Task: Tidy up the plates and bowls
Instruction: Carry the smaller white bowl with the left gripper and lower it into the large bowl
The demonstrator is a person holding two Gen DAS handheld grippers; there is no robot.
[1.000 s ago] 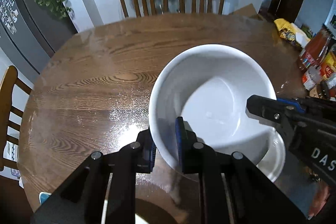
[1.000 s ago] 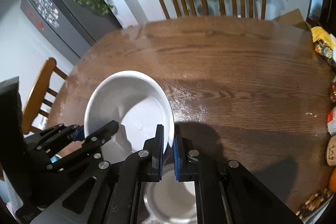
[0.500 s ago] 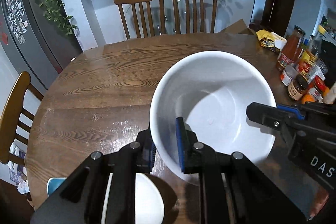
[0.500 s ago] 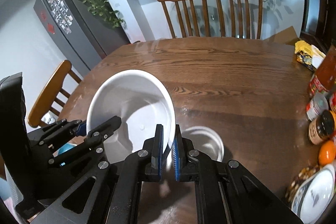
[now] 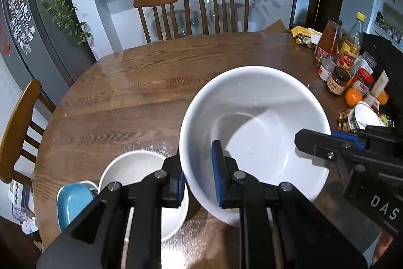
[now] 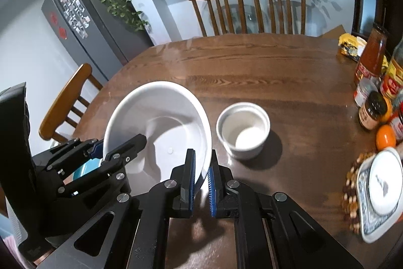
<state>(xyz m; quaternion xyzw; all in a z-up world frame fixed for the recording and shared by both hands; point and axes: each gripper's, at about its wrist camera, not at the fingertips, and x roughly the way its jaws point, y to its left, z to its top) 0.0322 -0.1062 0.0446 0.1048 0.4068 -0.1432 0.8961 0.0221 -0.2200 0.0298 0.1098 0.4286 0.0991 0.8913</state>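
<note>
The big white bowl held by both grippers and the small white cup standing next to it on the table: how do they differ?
The big white bowl is much wider and shallower than the small white cup, which has straight, upright walls. The bowl is pinched at its rim by the left gripper and the right gripper and sits tilted; the cup stands upright on the wooden table, touched by neither. Both are plain white and empty.

Both grippers angled downward, side by side

The left gripper (image 5: pixel 197 174) and right gripper (image 6: pixel 201 174) each have their fingers clamped on opposite rims of the large white bowl (image 5: pixel 254 117).
</note>
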